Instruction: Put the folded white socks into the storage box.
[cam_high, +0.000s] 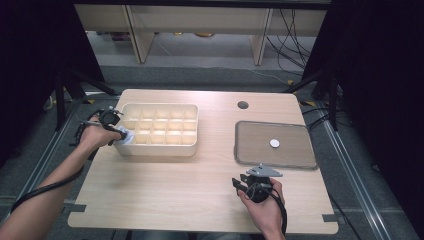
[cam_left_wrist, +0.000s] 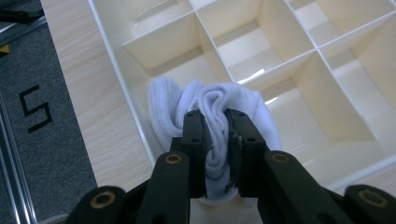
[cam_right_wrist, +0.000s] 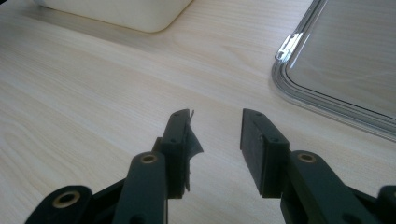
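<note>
Item: white sock (cam_left_wrist: 212, 126), which we held pinched in our left gripper (cam_left_wrist: 216, 140) over the organizer's (cam_high: 160, 150) near-left corner cell; best lowered squarely before release. Right gripper (cam_right_wrist: 215, 135) spread, idle beside tray (cam_right_wrist: 299, 93)

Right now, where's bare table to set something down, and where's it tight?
Free: the wood strip between the divided bin and the lidded tray, and the wide front area left of the right tongs. Tight: the bin's near-left corner, where the left tongs pinch a white sock.
</note>
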